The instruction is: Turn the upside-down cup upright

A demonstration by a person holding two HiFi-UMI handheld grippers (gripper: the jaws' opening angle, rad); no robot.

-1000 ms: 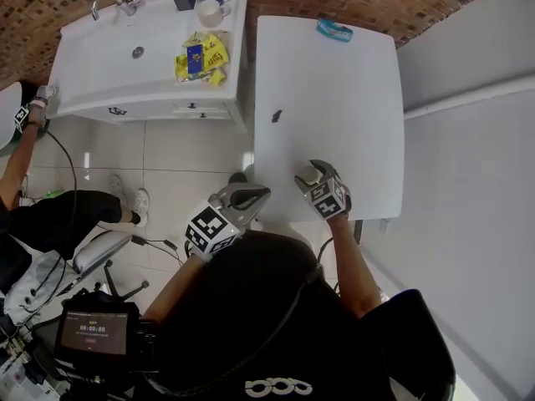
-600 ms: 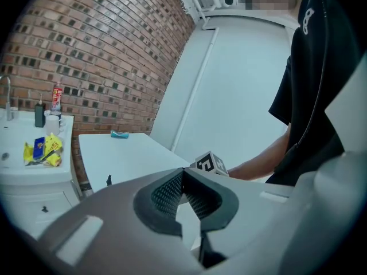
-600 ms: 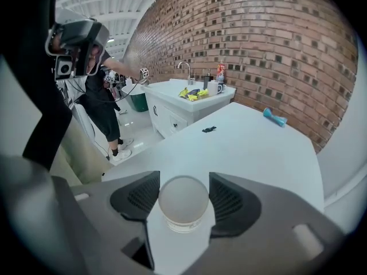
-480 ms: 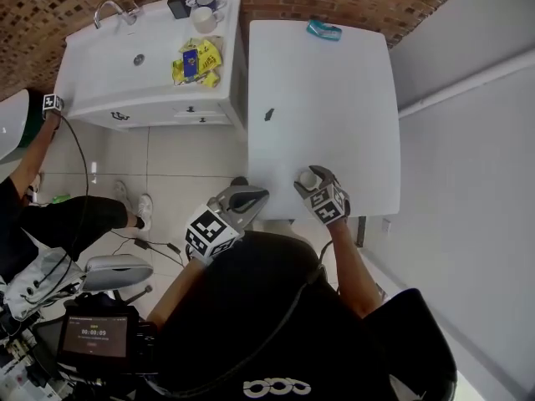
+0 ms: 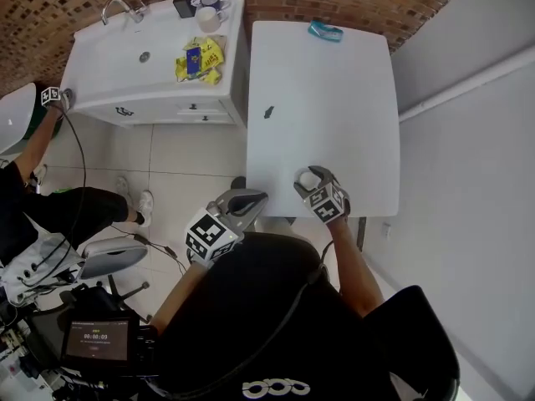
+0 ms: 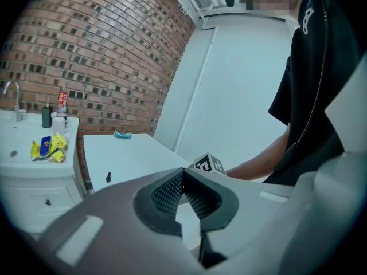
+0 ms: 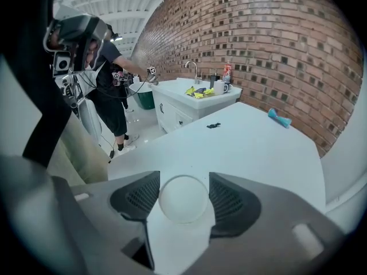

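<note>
the small white round cup (image 5: 308, 180) stands on the near edge of the long white rectangular table (image 5: 326, 98), a little right of that edge's middle. in the right gripper view its upper face reads as a plain closed disc (image 7: 183, 199), so it appears to stand mouth down. the right gripper (image 5: 311, 174) reaches over the table's near edge with a jaw on each side of the cup. its ribbed dark pads (image 7: 140, 198) lie against the cup's left and right flanks, as far as that view shows. the left gripper (image 5: 255, 197) hangs off the table's near-left corner, above the tiled floor and well apart from the cup. its jaws are closed tip to tip (image 6: 182, 176) and hold nothing. farther along the table lies a small black scrap (image 5: 268, 113), and a teal oblong object (image 5: 324, 31) rests at the far edge. just left of the table stands a white washbasin cabinet (image 5: 125, 65) against the brick wall, bearing yellow packets (image 5: 201, 59) and a white mug (image 5: 208, 19).
</note>
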